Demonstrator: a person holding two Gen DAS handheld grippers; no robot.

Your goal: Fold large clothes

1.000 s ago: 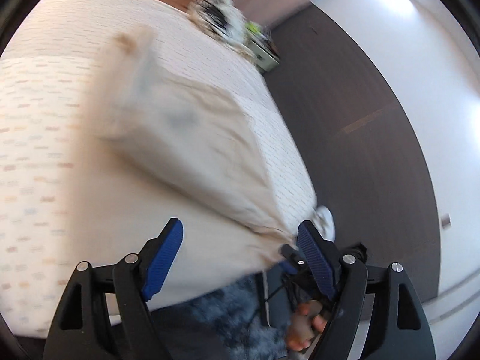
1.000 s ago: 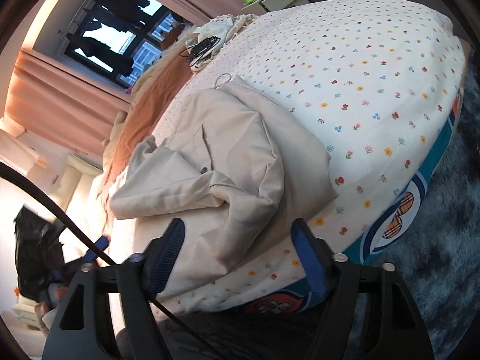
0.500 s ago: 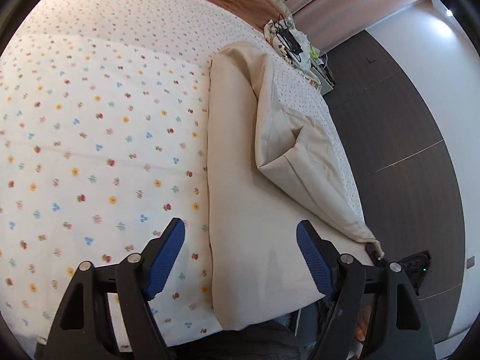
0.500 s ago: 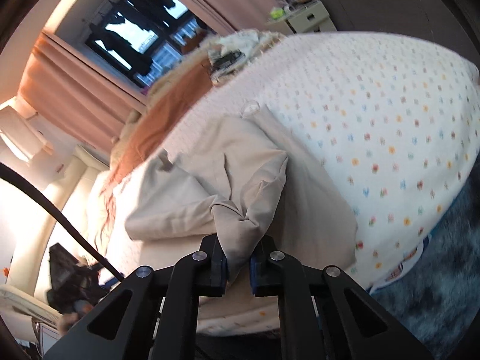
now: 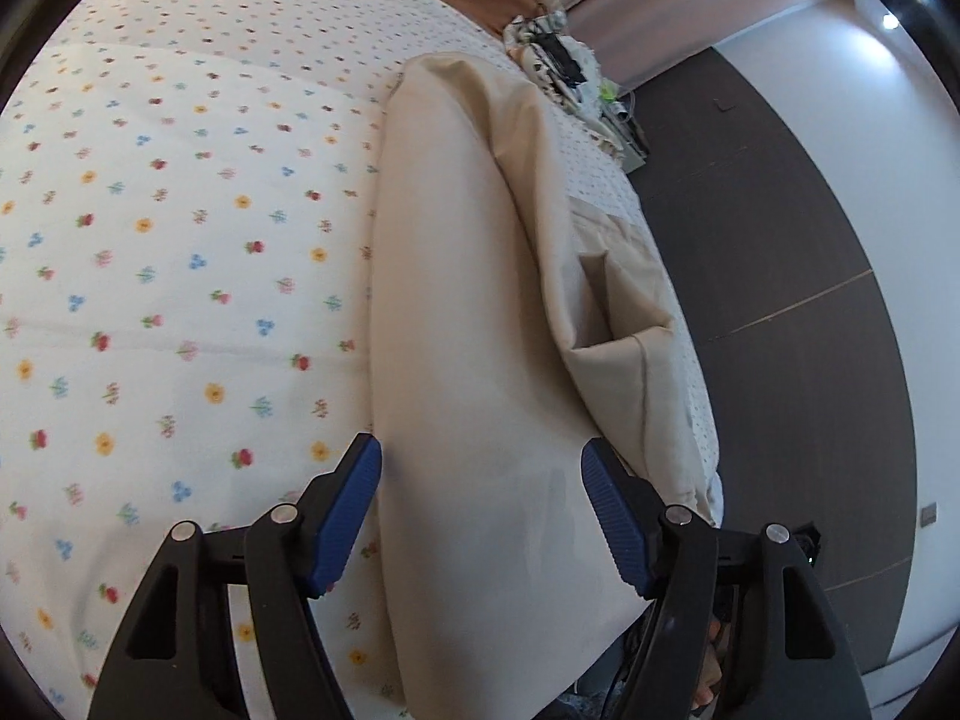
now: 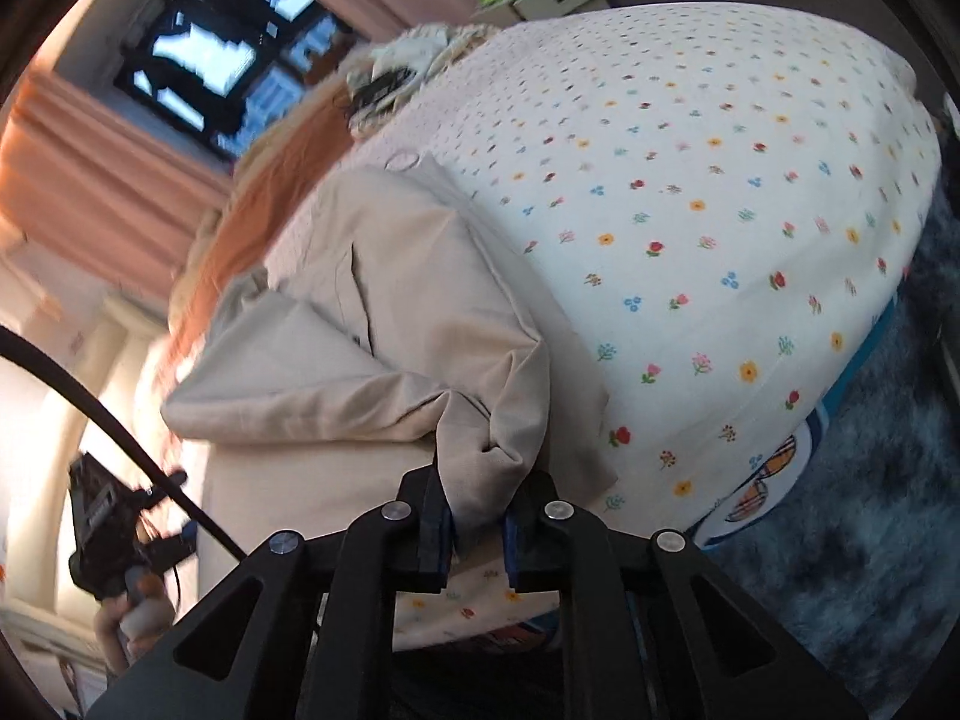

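My right gripper (image 6: 477, 519) has a bunched fold of the beige garment (image 6: 384, 324) pinched between its blue pads, the jaws almost together though easing apart a little; the cloth rises out of them in a gathered peak. My left gripper (image 5: 483, 516) stands with its jaws wide and narrowing, the flat near end of the same garment (image 5: 456, 324) lying under and between the pads (image 5: 351, 510), neither of which I can see pressing on it.

The garment lies lengthwise on the bed (image 5: 150, 240), near the bed's edge, one long panel smooth and another folded over on itself with a loose flap. The flowered sheet (image 6: 720, 210) spreads out beside it. At the far end of the bed I see an orange-brown blanket (image 6: 252, 222) and a small heap of things (image 5: 558, 60) I cannot make out. In the right wrist view, a hand (image 6: 129, 612) holds the left gripper's dark body at the left, a black cable (image 6: 90, 402) crossing in front. A dark shaggy rug (image 6: 870, 540) lies on the floor at the right.
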